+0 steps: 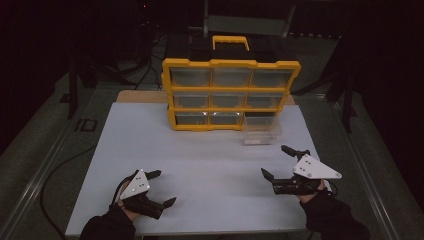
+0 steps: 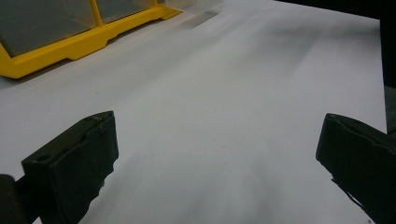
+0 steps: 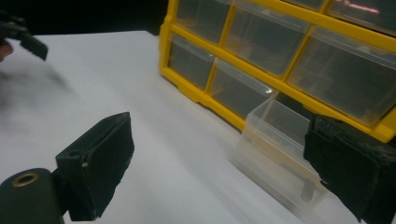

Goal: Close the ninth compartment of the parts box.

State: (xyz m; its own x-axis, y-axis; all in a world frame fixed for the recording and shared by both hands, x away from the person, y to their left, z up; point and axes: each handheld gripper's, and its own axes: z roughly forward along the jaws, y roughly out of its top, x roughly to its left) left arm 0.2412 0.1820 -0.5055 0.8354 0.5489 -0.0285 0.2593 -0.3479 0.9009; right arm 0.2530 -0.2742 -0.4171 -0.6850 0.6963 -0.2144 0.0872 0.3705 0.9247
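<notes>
A yellow organiser cabinet [image 1: 230,95] with clear drawers stands upright at the back of the white table [image 1: 200,165]. Its bottom right slot is vacant. One clear drawer [image 1: 261,131] sits pulled out on the table in front of that slot, also seen as a clear drawer [image 3: 280,154] in the right gripper view. My left gripper [image 1: 159,188] rests near the front left, open, nothing between its jaws. My right gripper [image 1: 278,160] is at the front right, open and pointing toward the cabinet [image 3: 289,51], a short way from the drawer. The left gripper view looks over bare table [image 2: 224,107] with the cabinet's base [image 2: 84,42] at upper left.
A yellow handle [image 1: 230,42] tops the cabinet. Dark floor, cables and stand legs surround the table. A wooden board edge [image 1: 140,96] shows behind the white sheet. The other gripper's tip [image 3: 28,42] appears at upper left in the right gripper view.
</notes>
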